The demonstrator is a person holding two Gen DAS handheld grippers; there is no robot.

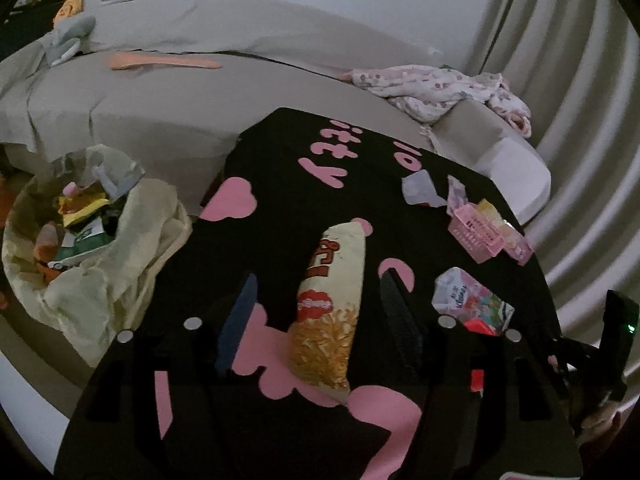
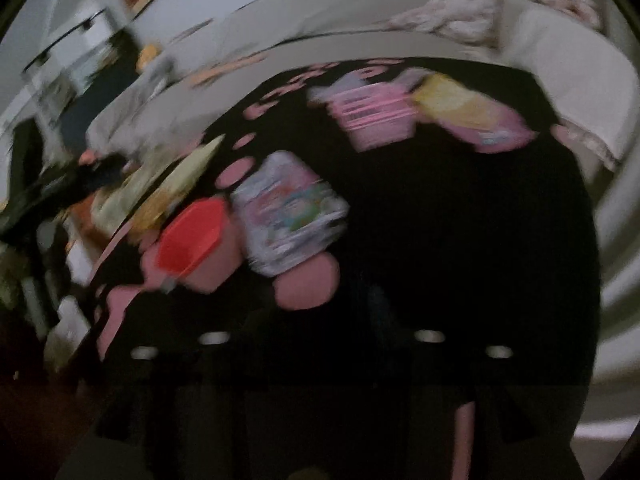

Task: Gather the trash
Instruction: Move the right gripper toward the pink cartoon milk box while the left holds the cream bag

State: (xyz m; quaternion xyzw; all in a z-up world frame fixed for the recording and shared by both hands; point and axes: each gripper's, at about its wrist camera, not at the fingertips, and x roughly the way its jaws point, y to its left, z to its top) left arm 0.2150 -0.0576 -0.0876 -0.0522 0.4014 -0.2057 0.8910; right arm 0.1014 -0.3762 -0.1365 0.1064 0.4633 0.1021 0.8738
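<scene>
Left gripper (image 1: 320, 312) has its two fingers spread wide on either side of one cream snack bag (image 1: 334, 304), which lies flat on the black table (image 1: 280, 184) with pink cloud and letter shapes. Fingers aren't pinching it, so it's released, just straddling the bag.

Counting the rest of the trash on the tabletop from the left wrist view: one crumpled colourful wrapper (image 1: 472, 300) just right of the right finger, with one red piece (image 1: 480, 326) touching its near edge. Further back on the right there's one pink basket (image 1: 478, 234), one yellow-and-pink packet (image 1: 510, 236) right beside it near the table's right edge, and one torn white scrap (image 1: 418, 188) behind them.

Off the table's left edge sits one pale yellow trash bag (image 1: 120, 256), mouth open, already holding several wrappers. It's just beside the table, with bare black tabletop between it and the snack bag.

Behind the table is one grey sofa (image 1: 160, 100) with one floral cloth (image 1: 440, 88) bunched at its right end. Pleated curtains (image 1: 580, 140) run along the right side, close to that table edge.

Right gripper: its view is badly motion-blurred and the fingers are lost in the dark, so I can't tell if it's spread or clenched. That view does show the red piece (image 2: 192, 236), colourful wrapper (image 2: 288, 212) and pink basket (image 2: 372, 114), with a big bare black stretch of table on the right.
</scene>
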